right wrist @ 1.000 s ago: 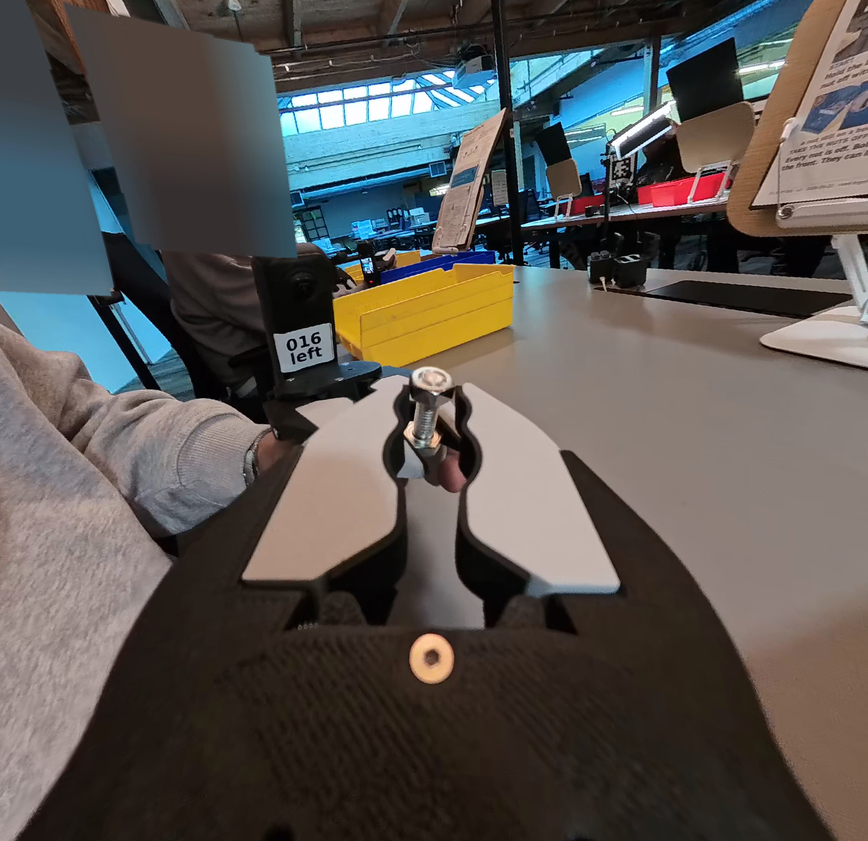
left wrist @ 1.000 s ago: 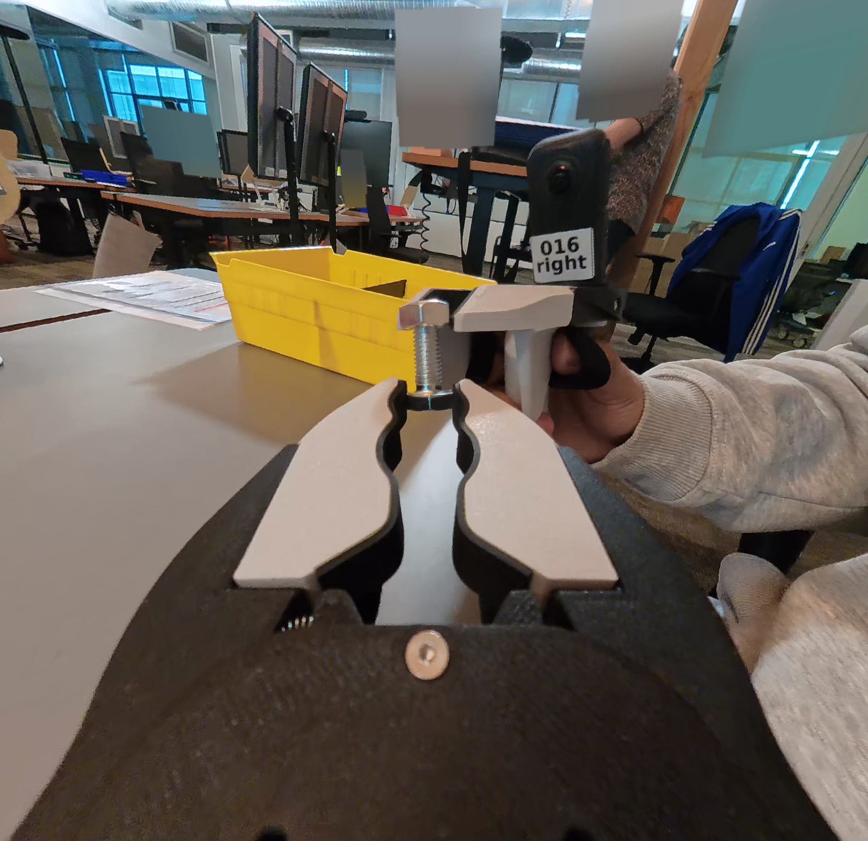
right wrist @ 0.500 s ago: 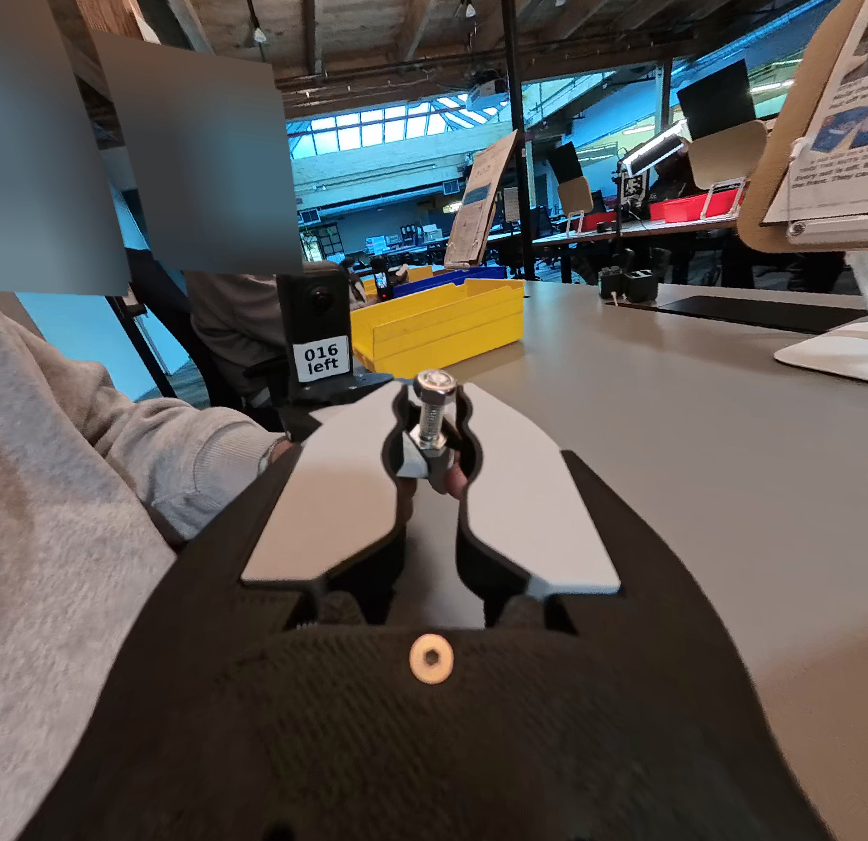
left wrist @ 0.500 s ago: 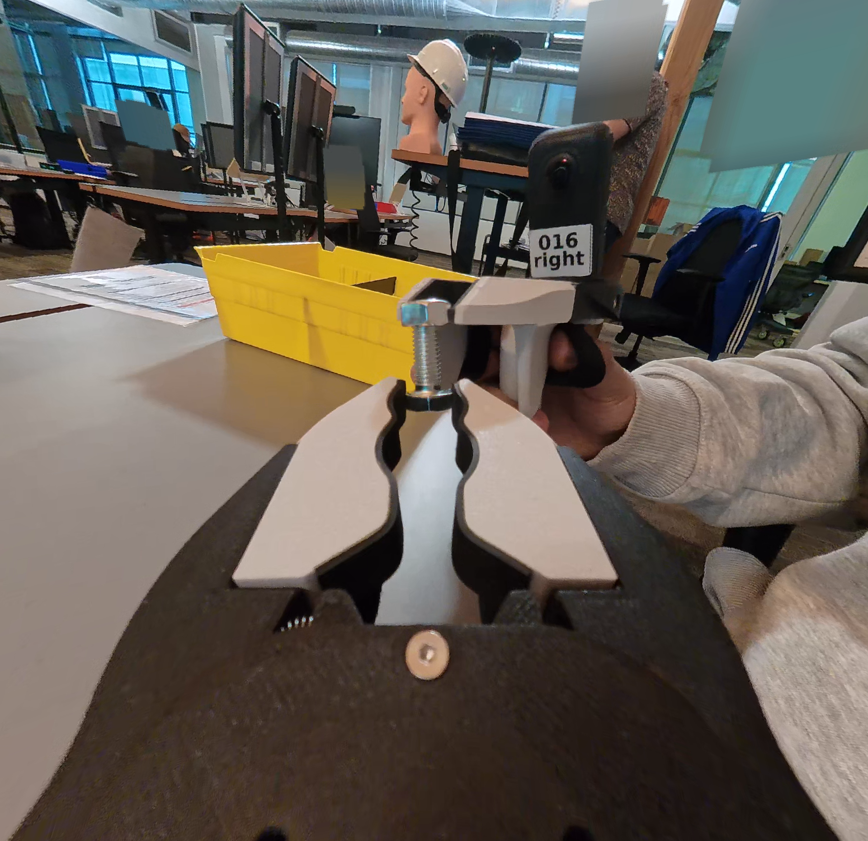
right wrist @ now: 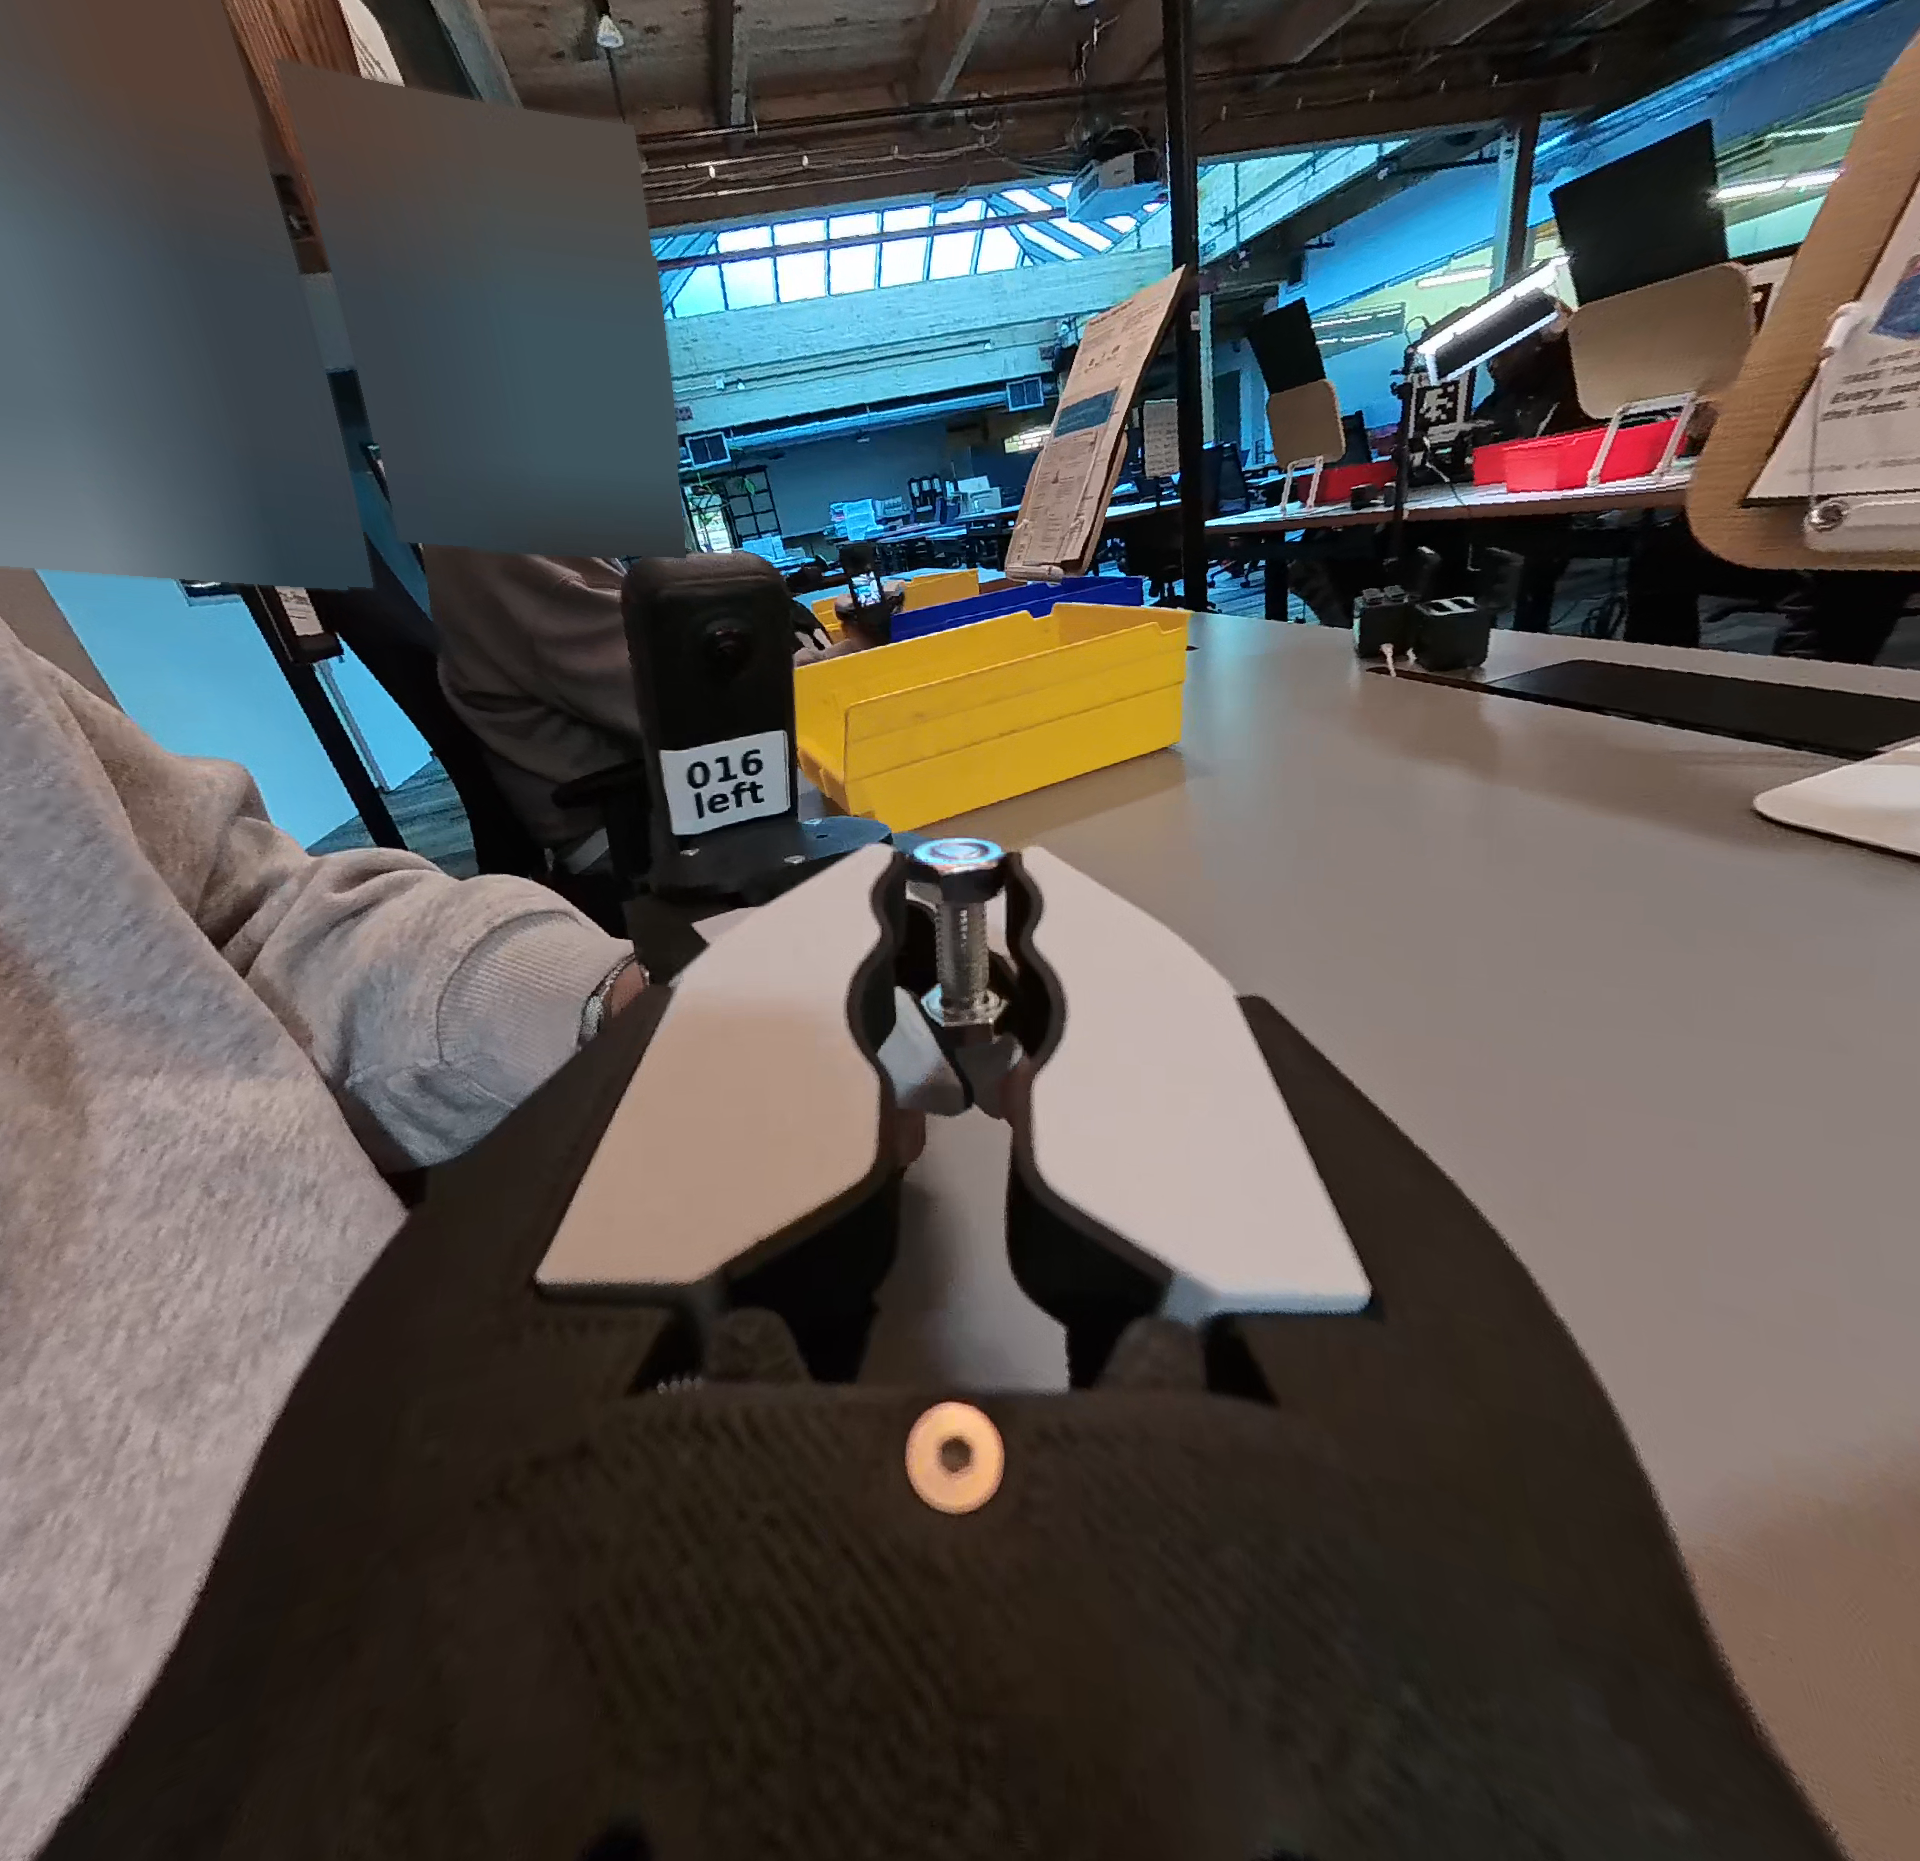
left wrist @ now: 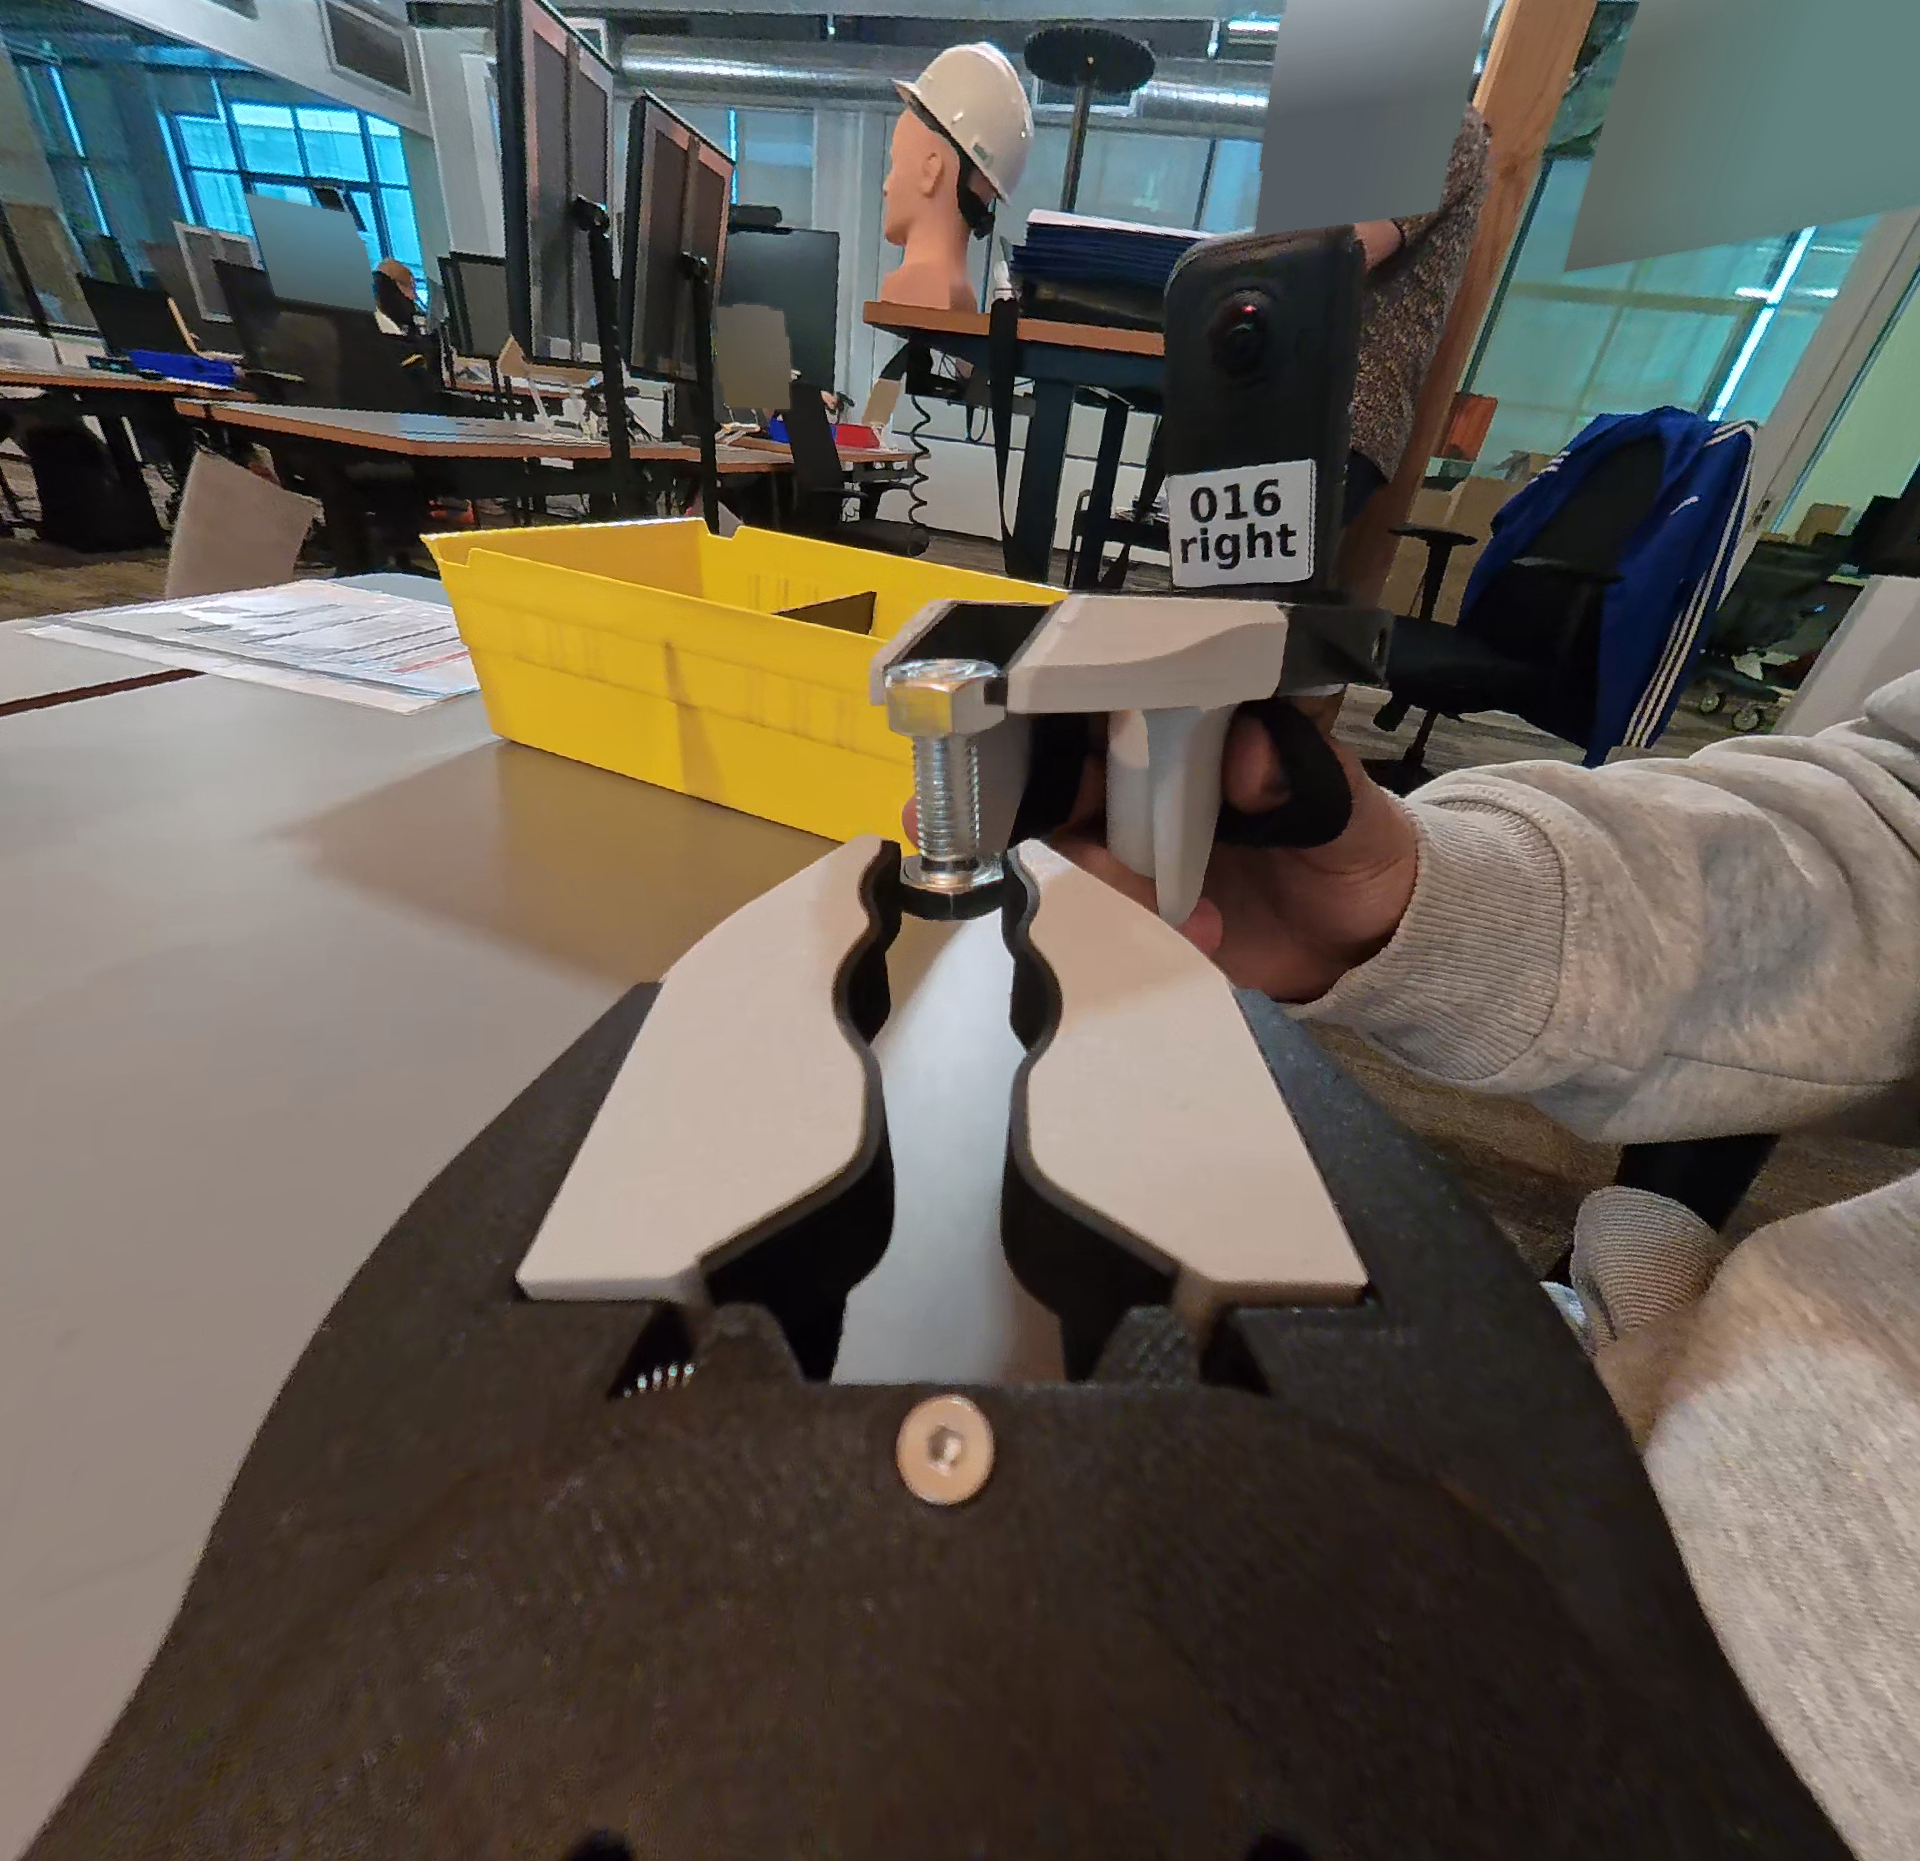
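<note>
You are working over a grey table with a yellow bin sitting at its far side. Your right gripper is clamping the hex head of a silver bolt, which is standing upright above the near table edge. Your left gripper is closing narrowly around the nut threaded on the bolt's lower end, directly below the right gripper. Your right hand is gripping the right gripper's handle.
</note>
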